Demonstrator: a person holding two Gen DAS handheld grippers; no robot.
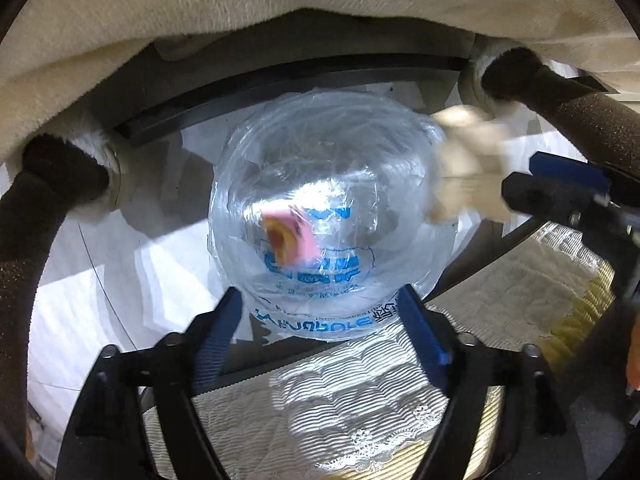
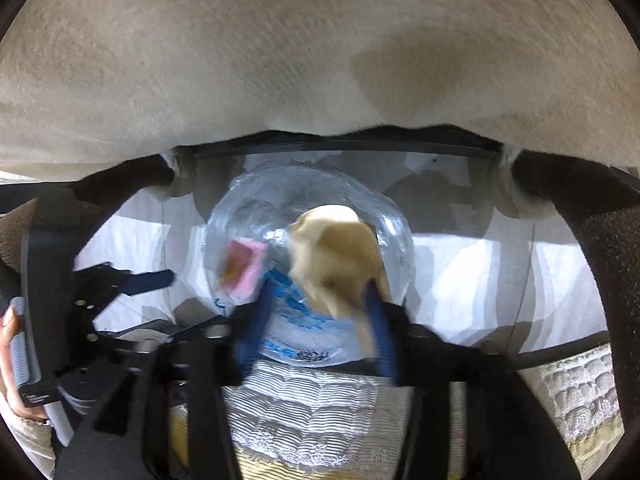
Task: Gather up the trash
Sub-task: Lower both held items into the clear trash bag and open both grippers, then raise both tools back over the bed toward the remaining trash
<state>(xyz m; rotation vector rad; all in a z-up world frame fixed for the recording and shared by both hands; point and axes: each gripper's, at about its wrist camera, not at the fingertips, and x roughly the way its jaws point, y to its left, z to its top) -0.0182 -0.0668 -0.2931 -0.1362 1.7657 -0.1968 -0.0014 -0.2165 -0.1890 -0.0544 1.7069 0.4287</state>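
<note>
A bin lined with a clear plastic bag printed in blue stands on the floor below a chair; it also shows in the right wrist view. A pink wrapper lies inside it, seen too in the right wrist view. My left gripper is open and empty just above the bin's near rim. My right gripper has a crumpled beige tissue between its fingers over the bin; the view is blurred. In the left wrist view the right gripper and the tissue are at the bin's right rim.
A cream fleece chair seat hangs over the bin, with dark padded armrests at the left and right. A quilted mattress edge lies below the grippers. The floor is pale tile.
</note>
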